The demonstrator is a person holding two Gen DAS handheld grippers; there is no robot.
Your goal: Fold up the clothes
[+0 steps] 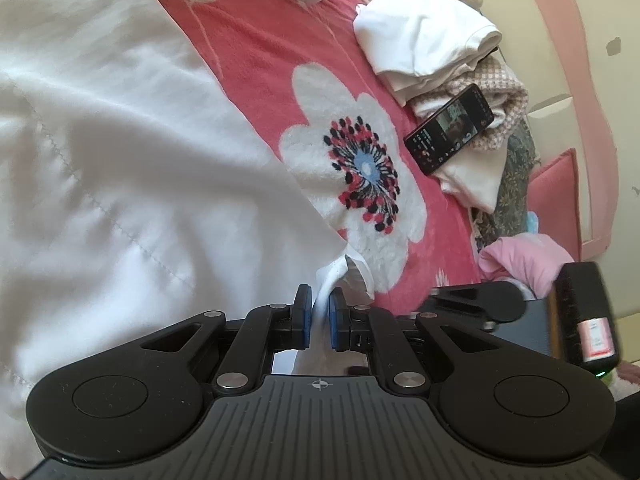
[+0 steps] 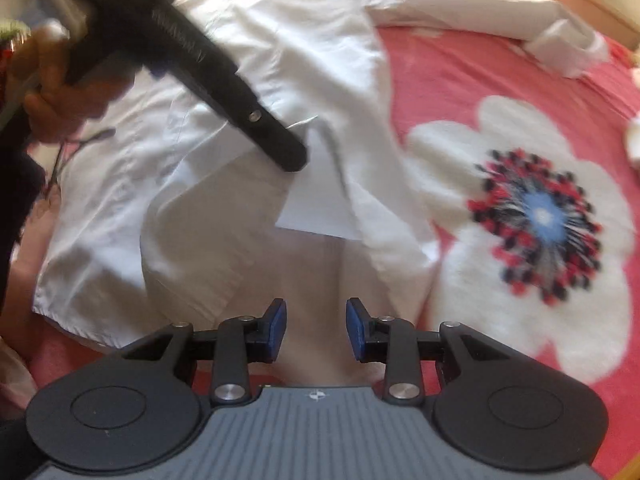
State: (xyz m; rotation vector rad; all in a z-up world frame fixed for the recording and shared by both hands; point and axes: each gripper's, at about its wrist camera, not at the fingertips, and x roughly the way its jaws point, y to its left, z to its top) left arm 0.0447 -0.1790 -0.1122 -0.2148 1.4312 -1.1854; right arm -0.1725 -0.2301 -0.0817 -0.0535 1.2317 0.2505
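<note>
- The white shirt (image 2: 256,92) lies spread over the bed's red blanket (image 2: 460,76), just beside the big white flower (image 2: 520,208) woven into it; I judge the folding barely begun.
- One long sleeve (image 2: 480,12) stretches out above the flower, its cuff turned back; the shirt's body is rumpled, its front panels lying loose.
- The left tongs (image 1: 320,316) are pressed together, pinching a corner of the shirt's hem close to the flower's lower petals.
- The right tongs (image 2: 316,330) stand spread over pale cloth, gripping nothing.
- Beyond the flower, a small stack of white clothes (image 1: 428,40) looks already folded.
- The shirt is thin, smooth, stitched cotton; the blanket looks fuzzy and plush.
</note>
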